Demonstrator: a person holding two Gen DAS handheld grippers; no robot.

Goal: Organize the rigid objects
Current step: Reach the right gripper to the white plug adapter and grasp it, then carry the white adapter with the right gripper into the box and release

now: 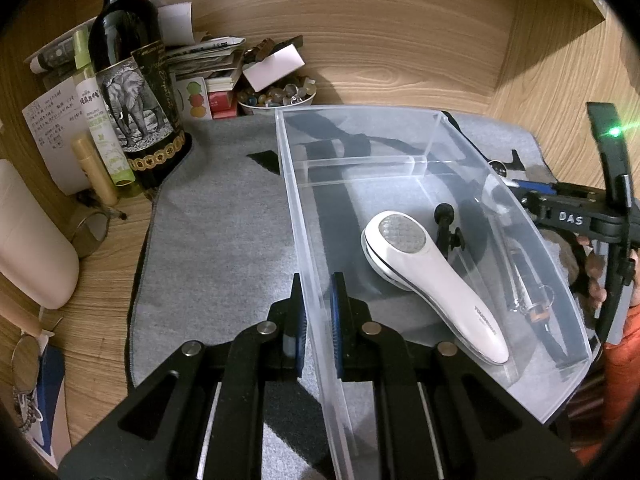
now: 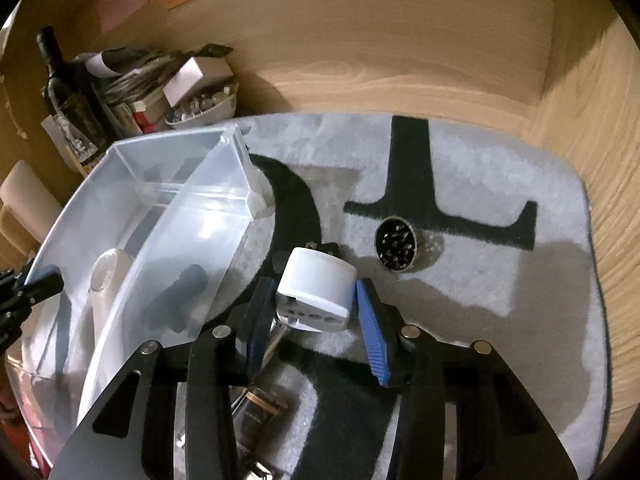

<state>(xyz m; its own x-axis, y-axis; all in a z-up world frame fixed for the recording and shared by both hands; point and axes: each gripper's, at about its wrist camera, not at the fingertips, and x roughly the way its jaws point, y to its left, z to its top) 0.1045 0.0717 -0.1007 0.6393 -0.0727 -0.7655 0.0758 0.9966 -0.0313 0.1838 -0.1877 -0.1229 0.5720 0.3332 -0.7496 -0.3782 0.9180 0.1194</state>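
With the left gripper [image 1: 316, 320] pinching the clear bin's [image 1: 440, 152] wall, the right gripper [image 2: 316, 300] brackets a white adapter [image 2: 316, 290] on the mat [image 2: 500, 280], barely touching, so it may slip when lifted

The storage bin [image 1: 420, 152] is clear, glossy plastic. Inside it, the lint shaver [image 1: 432, 276] is smooth white plastic with a metal mesh face. The mat [image 2: 500, 280] is fuzzy grey cloth over the matt wood-grain counter [image 1: 400, 60]. The wine bottle [image 1: 128, 40] is dark, shiny glass.
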